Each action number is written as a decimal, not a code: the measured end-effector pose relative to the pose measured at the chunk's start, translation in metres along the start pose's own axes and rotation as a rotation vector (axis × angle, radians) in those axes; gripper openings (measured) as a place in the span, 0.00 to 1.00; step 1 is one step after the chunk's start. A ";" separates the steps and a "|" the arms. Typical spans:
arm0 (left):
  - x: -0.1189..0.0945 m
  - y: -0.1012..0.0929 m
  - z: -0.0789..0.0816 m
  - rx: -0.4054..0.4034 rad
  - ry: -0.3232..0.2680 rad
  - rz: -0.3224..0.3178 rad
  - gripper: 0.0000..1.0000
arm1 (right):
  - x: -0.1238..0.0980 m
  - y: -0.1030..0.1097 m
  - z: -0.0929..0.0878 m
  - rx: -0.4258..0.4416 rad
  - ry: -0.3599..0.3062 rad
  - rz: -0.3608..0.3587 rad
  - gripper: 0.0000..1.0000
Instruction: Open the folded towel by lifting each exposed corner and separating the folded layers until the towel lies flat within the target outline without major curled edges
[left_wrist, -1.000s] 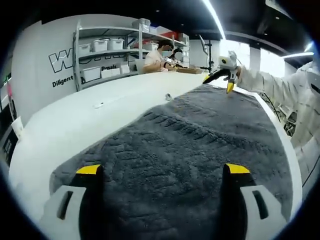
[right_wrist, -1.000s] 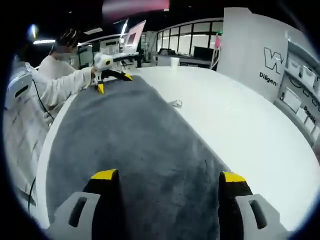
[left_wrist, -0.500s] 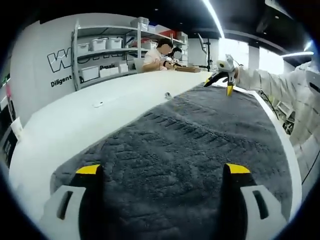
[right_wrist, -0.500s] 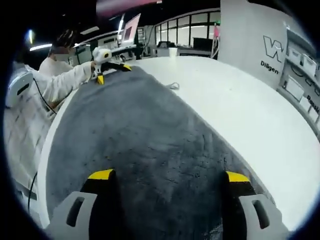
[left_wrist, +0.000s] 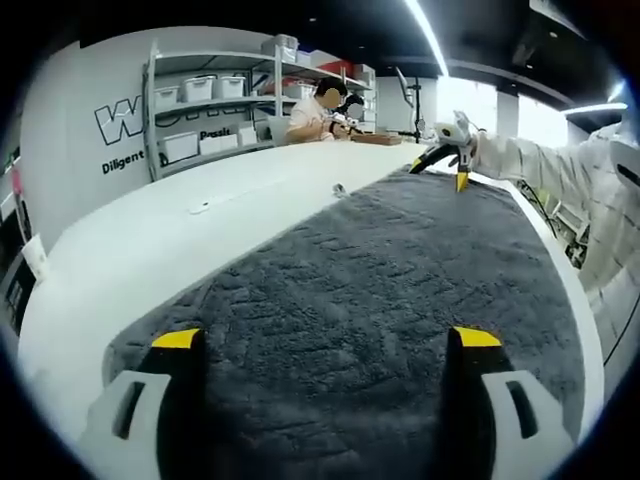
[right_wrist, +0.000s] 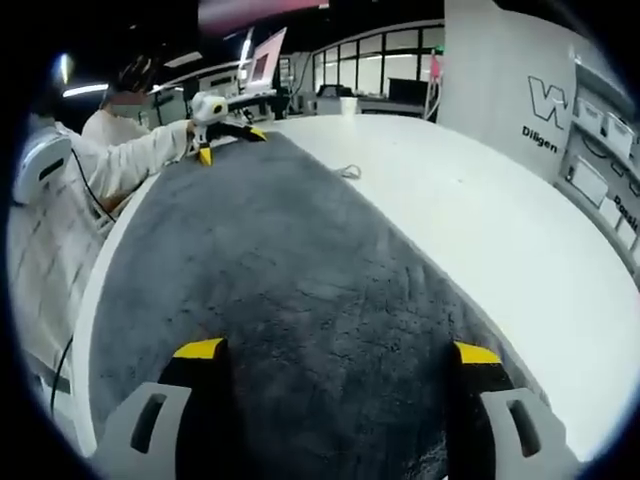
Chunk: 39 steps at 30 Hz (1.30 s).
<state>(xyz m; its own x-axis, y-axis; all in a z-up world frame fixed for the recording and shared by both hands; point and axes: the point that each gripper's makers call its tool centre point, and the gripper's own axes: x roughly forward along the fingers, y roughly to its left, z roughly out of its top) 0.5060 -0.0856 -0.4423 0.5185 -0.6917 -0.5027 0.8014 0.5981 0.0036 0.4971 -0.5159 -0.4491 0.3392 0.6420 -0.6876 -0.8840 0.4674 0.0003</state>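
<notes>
Towel (left_wrist: 380, 290) spread on white table (left_wrist: 180, 250); shelves (left_wrist: 215, 100) beyond

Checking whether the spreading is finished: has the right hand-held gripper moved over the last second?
Yes. The right hand-held gripper rose slightly toward the far towel edge, judged against the shelf.

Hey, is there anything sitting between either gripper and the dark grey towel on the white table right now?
Nothing visible. The left gripper and right gripper each hang with open jaws directly over opposite ends of the dark grey terry towel, which lies spread on the white table. No object sits on the towel's surface.
</notes>
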 end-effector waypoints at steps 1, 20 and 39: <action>0.000 0.000 0.000 -0.001 0.000 0.001 0.99 | 0.000 0.000 0.000 0.000 -0.002 0.001 0.90; 0.000 -0.002 0.002 -0.011 -0.004 0.005 0.99 | -0.001 0.002 0.002 0.017 0.017 -0.012 0.89; -0.070 -0.070 0.006 -0.007 -0.081 0.010 0.99 | -0.052 0.085 -0.018 -0.063 -0.027 0.045 0.99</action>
<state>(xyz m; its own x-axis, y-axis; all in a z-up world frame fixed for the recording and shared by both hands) 0.4154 -0.0821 -0.4019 0.5490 -0.7163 -0.4308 0.7943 0.6075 0.0021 0.3984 -0.5199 -0.4264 0.3068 0.6781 -0.6679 -0.9166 0.3995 -0.0155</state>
